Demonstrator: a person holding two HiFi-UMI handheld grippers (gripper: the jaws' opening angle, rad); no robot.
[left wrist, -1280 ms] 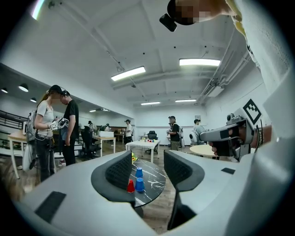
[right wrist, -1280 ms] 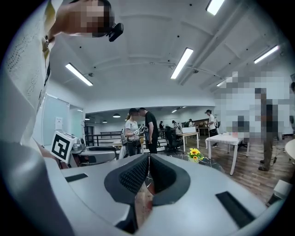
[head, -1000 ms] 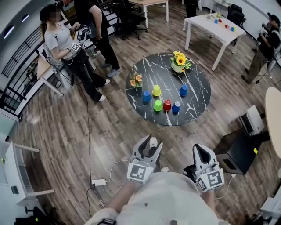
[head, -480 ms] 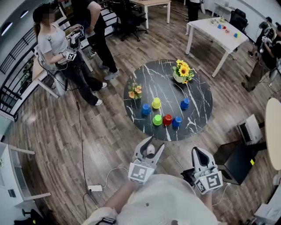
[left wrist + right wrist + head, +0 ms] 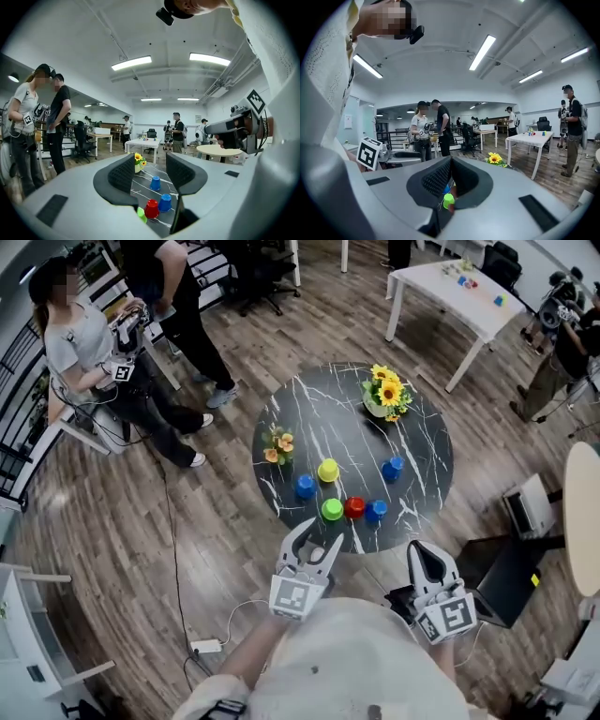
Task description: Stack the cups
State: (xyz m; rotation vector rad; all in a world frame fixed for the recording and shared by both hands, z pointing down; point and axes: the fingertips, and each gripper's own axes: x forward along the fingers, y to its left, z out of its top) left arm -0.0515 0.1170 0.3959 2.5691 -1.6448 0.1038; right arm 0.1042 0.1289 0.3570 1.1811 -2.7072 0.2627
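Several upside-down cups stand on the near part of the round black marble table [image 5: 319,409]: a blue cup [image 5: 305,487], a yellow cup [image 5: 327,470], a green cup [image 5: 332,510], a red cup [image 5: 353,507] and two more blue cups [image 5: 376,511] [image 5: 393,468]. My left gripper [image 5: 312,545] is open and empty just short of the table's near edge. My right gripper [image 5: 424,559] is shut and empty, off the table to the right. The left gripper view shows the red cup [image 5: 151,208] and a blue cup [image 5: 164,202] between the open jaws. The right gripper view shows the green cup [image 5: 448,200] past shut jaws.
A sunflower pot [image 5: 384,395] and a small flower pot [image 5: 277,442] stand on the table's far half. Two people [image 5: 103,371] stand at the left. A white table [image 5: 464,296] is at the far right. A black box [image 5: 506,573] sits right of my right gripper. A power strip [image 5: 206,646] lies on the floor.
Both grippers have moved forward toward the round table, which now lies closer in the head view. The jaws have kept their positions.
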